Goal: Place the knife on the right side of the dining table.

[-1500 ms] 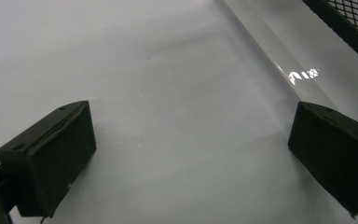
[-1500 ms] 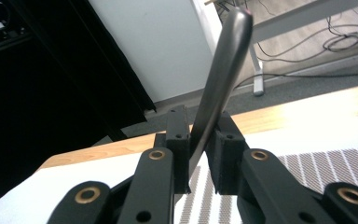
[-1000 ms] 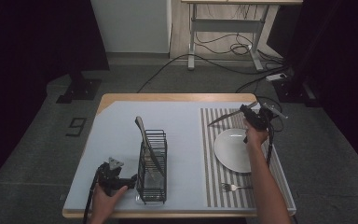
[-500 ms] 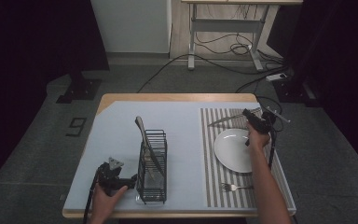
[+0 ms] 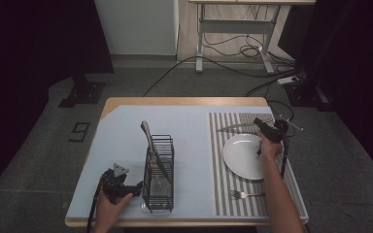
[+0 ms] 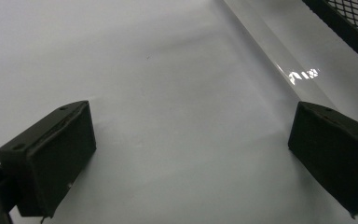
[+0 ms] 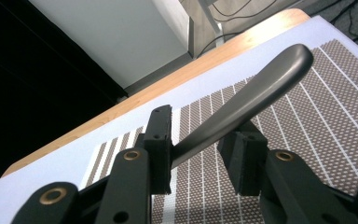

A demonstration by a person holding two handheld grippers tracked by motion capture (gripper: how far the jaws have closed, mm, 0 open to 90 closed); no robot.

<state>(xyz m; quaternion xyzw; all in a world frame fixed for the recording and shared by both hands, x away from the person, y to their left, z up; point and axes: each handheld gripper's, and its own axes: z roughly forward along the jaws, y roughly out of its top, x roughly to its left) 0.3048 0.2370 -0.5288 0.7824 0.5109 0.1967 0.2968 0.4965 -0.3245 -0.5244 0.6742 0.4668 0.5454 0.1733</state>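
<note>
- Since the earlier frames the right gripper (image 5: 263,125) has shifted slightly nearer along the striped placemat (image 5: 219,160), carrying the knife (image 5: 236,127) with it; the left gripper (image 5: 135,188) has stayed where it was beside the black wire rack (image 5: 159,194)
- The right gripper's jaws pinch the knife; in the right gripper view the grey handle (image 7: 256,93) sticks out past the jaws, above the placemat (image 7: 326,102), and the part inside the jaws is hidden; in the high view the knife lies just beyond the white plate (image 5: 245,156), and whether its tip touches the mat is hard to tell
- The left gripper rests low at the near left of the light blue table cover (image 5: 121,136); in the left gripper view its jaws stand wide apart over bare surface with nothing between them; a clear tray edge (image 6: 279,60) and a corner of the rack's mesh (image 6: 349,21) are cut off at the top right
- A second piece of cutlery (image 5: 151,145) leans upright in the rack, its lower end obscured by the wires
- A fork (image 5: 245,195) lies on the placemat near the table's front edge, well apart from the plate
</note>
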